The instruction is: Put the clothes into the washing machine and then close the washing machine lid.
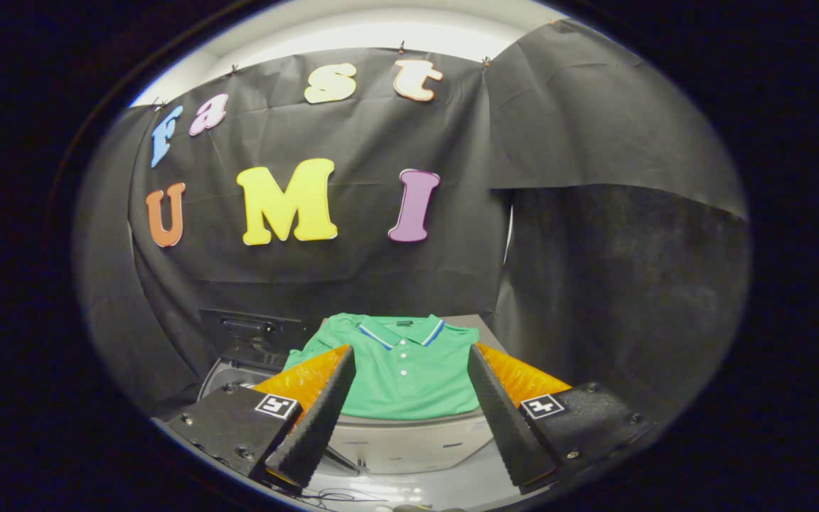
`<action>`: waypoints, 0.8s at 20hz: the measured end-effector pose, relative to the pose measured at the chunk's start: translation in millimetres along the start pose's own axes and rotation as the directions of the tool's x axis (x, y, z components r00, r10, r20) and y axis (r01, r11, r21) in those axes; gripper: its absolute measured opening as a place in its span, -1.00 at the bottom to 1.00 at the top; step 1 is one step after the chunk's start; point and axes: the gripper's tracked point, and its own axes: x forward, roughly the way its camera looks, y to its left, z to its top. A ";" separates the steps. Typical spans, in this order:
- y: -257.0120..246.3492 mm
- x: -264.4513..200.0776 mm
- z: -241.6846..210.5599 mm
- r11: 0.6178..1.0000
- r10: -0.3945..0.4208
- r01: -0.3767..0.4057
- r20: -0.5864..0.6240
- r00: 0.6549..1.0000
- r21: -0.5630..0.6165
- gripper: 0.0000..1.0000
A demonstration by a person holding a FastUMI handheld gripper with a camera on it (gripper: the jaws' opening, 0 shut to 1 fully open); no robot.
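Black cloth wall (559,235) wraps the back and right side of the booth, with a pale ceiling strip above. Green polo shirt (402,373) lies folded flat on a light grey top (409,441), probably the washing machine body, though it's hard to tell from here. A dark raised panel (249,331) with a handle stands behind-left of the shirt. Gripper (409,370) fingers spread wide, holding nothing; the shirt sits between and just beyond them. Thin cable (342,494) lies on the pale floor below.
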 end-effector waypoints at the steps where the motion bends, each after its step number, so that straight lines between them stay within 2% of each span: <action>1: 0.1 16.7 2.5 1.000 -0.004 0.003 -0.028 1.000 -0.005 0.98; 8: 14.4 124.1 -33.7 1.000 -0.014 0.016 -0.244 0.970 0.005 0.98; 13: 15.0 177.6 -86.6 0.998 -0.033 0.053 -0.428 0.903 0.033 1.00; 14: 13.7 181.7 -98.4 0.997 -0.039 0.066 -0.473 0.880 0.040 0.99; 16: 15.8 193.6 -112.4 0.996 -0.034 0.070 -0.506 0.862 0.051 0.99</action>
